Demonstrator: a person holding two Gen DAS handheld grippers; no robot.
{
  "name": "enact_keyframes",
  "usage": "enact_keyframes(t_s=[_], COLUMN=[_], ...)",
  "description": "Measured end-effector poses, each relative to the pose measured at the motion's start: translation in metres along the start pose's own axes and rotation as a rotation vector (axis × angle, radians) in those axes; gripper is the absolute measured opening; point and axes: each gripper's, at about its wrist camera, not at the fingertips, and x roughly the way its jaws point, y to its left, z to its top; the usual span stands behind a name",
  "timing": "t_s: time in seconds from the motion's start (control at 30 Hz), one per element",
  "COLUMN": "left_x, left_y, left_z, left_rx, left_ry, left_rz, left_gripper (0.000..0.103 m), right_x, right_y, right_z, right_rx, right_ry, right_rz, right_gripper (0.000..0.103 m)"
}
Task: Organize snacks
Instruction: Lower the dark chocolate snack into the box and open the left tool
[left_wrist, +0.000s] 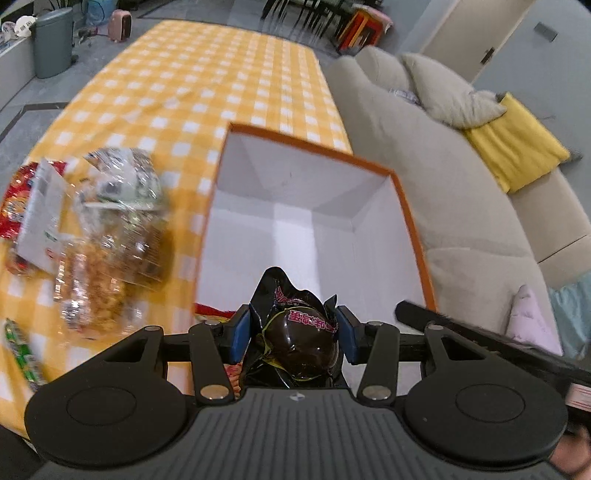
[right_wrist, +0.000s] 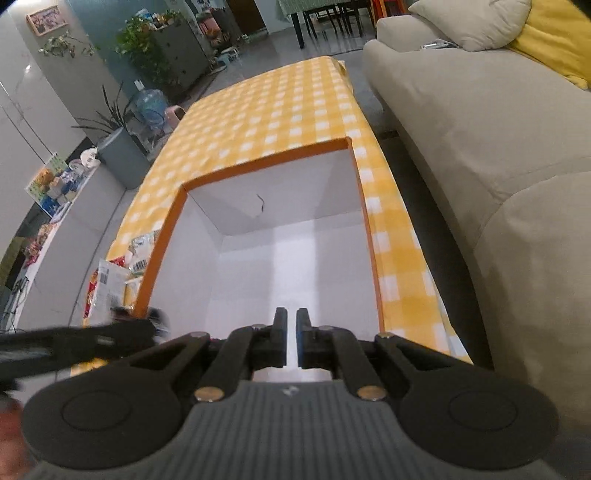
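Observation:
An orange-rimmed box (left_wrist: 413, 218) with white inner walls stands on the yellow checked tablecloth (left_wrist: 207, 85). My left gripper (left_wrist: 291, 317) is shut on a dark brown snack packet (left_wrist: 301, 332) with pink lettering, held over the box's near edge. In the right wrist view, my right gripper (right_wrist: 291, 325) is shut with nothing between its fingers, above the same box (right_wrist: 266, 166), whose white floor looks bare. The other gripper's black arm (right_wrist: 85, 341) crosses at lower left.
A blurred pile of snack bags (left_wrist: 110, 229) lies left of the box, with a red packet (left_wrist: 14, 206) and a green one (left_wrist: 22, 354) near the table's left edge. A beige sofa (left_wrist: 443, 184) with a yellow cushion (left_wrist: 517, 147) runs along the right side.

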Motion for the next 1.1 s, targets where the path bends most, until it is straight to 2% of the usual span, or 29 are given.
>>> enact_keyframes(t_s=[0.1, 0.2, 0.33, 0.47, 0.57, 0.73, 0.87, 0.97, 1.07, 1.1], left_x=[0.019, 0.038, 0.060, 0.071, 0.072, 0.060, 0.040, 0.021, 0.002, -0.004], left_y=[-0.012, -0.018, -0.023, -0.022, -0.022, -0.021, -0.020, -0.017, -0.013, -0.012], left_z=[-0.004, -0.007, -0.015, -0.021, -0.023, -0.020, -0.013, -0.006, 0.001, 0.002], left_rx=[0.032, 0.030, 0.037, 0.030, 0.049, 0.080, 0.085, 0.089, 0.094, 0.095], left_ry=[0.030, 0.077, 0.126, 0.161, 0.171, 0.154, 0.131, 0.119, 0.080, 0.068], left_rz=[0.009, 0.004, 0.033, 0.016, 0.056, 0.027, 0.048, 0.067, 0.099, 0.106], left_gripper=[0.055, 0.055, 0.055, 0.056, 0.058, 0.065, 0.066, 0.071, 0.074, 0.076], right_x=[-0.003, -0.007, -0.006, -0.007, -0.006, -0.002, -0.003, -0.002, -0.001, -0.001], right_y=[-0.004, -0.010, -0.019, -0.023, -0.023, -0.019, -0.015, -0.011, -0.006, -0.004], right_z=[0.002, 0.002, 0.001, 0.001, 0.001, -0.001, -0.001, -0.002, -0.005, -0.005], right_rx=[0.015, 0.036, 0.067, 0.083, 0.078, 0.041, 0.025, 0.000, -0.041, -0.050], right_ry=[-0.022, -0.025, -0.021, -0.016, -0.004, 0.031, 0.035, 0.055, 0.070, 0.075], right_rz=[0.000, 0.021, 0.048, 0.056, 0.060, 0.074, 0.098, 0.096, 0.086, 0.081], right_gripper=[0.004, 0.006, 0.007, 0.007, 0.007, 0.007, 0.008, 0.010, 0.020, 0.028])
